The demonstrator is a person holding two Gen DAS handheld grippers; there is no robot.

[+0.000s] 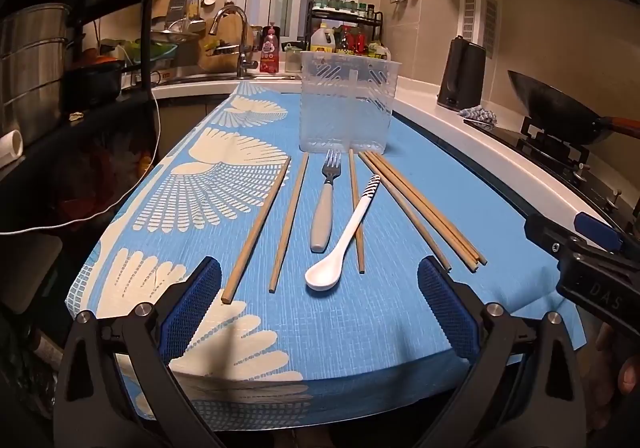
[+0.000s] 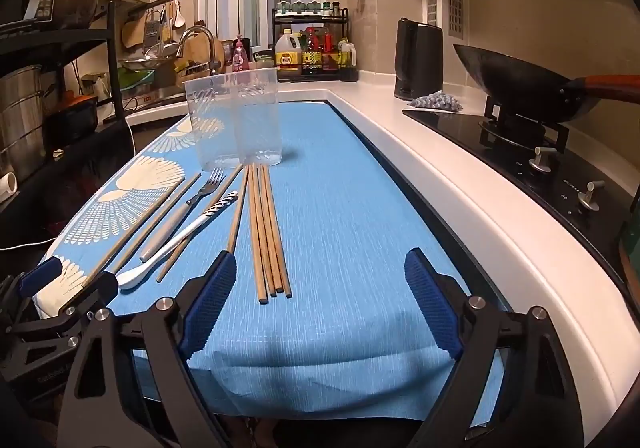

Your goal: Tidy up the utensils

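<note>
A clear plastic two-compartment holder (image 1: 346,107) stands upright and empty at the far end of the blue-clothed worktop (image 1: 360,320). Just near of it lie wooden chopsticks (image 1: 424,207) in loose singles and a right-hand bundle, a grey-handled metal fork (image 1: 326,203), and a white spoon (image 1: 340,244) with a striped handle resting across one chopstick. The left hand-held gripper (image 1: 320,312) and right hand-held gripper (image 2: 320,304) hover released at the near edge, the spoon bowl just beyond the left, the bundled ends between the right's fingers, untouched.

Utensils (image 1: 320,215) before clear holder (image 1: 346,103)
</note>
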